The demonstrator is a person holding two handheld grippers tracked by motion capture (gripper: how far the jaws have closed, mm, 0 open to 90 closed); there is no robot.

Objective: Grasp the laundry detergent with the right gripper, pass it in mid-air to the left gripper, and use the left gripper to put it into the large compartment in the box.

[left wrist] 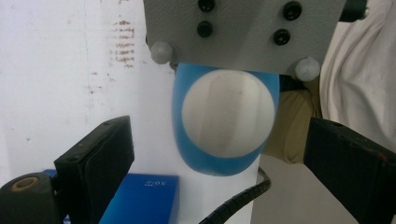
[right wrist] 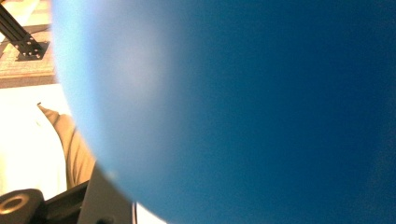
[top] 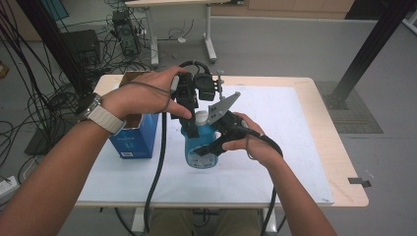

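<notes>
A blue bottle with a white cap stands upright on the white mat. My right gripper comes in from the right and is shut on the bottle's body; in the right gripper view the blue bottle sits right against the lens. My left gripper reaches down from above at the cap. In the left gripper view the white cap lies between my open jaws, apart from both, and the left gripper holds nothing. The right gripper's grey plate hides the bottle's far side.
A blue carton with an open cardboard top stands just left of the bottle, also seen as the blue carton. The wooden table ends close in front. Cables and desk legs lie on the floor beyond.
</notes>
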